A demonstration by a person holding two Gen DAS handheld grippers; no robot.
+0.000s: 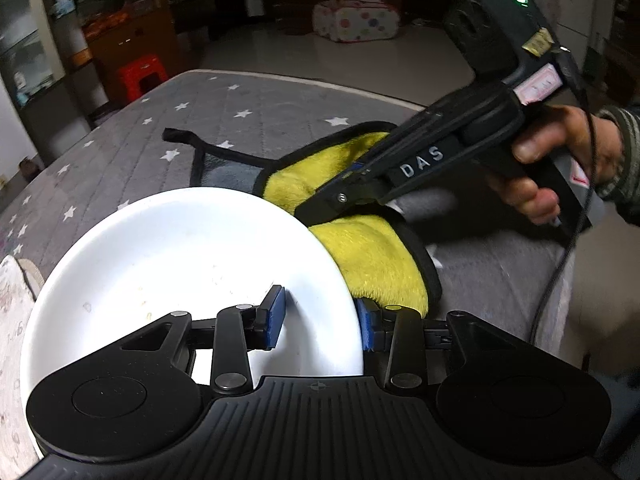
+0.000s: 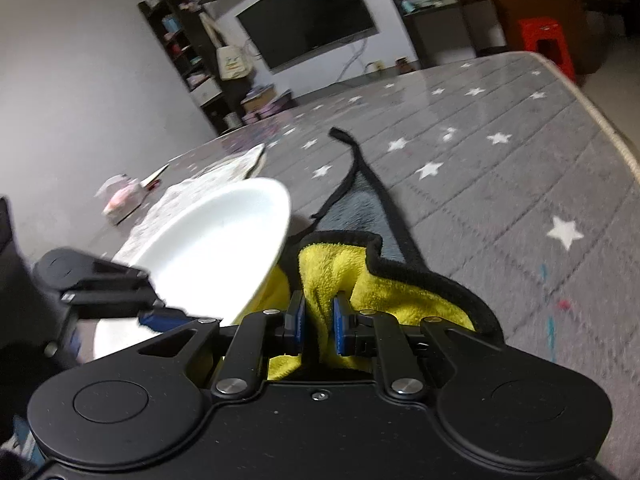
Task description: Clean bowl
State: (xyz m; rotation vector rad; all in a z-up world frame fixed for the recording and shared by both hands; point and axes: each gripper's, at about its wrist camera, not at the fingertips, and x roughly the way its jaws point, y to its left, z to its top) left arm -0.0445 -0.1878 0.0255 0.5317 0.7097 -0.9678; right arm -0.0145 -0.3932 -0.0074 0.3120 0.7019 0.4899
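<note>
White bowl (image 1: 168,272) tilted, its rim pinched between the blue pads of the left gripper (image 1: 320,322); jaws narrow, one pad inside the bowl wall, one outside. Faint specks on the inner surface. In the right wrist view the bowl (image 2: 216,252) sits at about 10 o'clock from the right gripper (image 2: 319,324). Yellow cloth (image 1: 372,256) with black edging lies just beside the bowl, at 3 o'clock from it, partly under the rim. Right gripper's jaws nearly closed, a fold of the cloth (image 2: 320,276) bunched between the pads. A hand (image 1: 560,160) grips its handle. Grey star-patterned cover (image 2: 500,168) underneath everything. Red stool (image 1: 142,76) beyond, at 11 o'clock.
</note>
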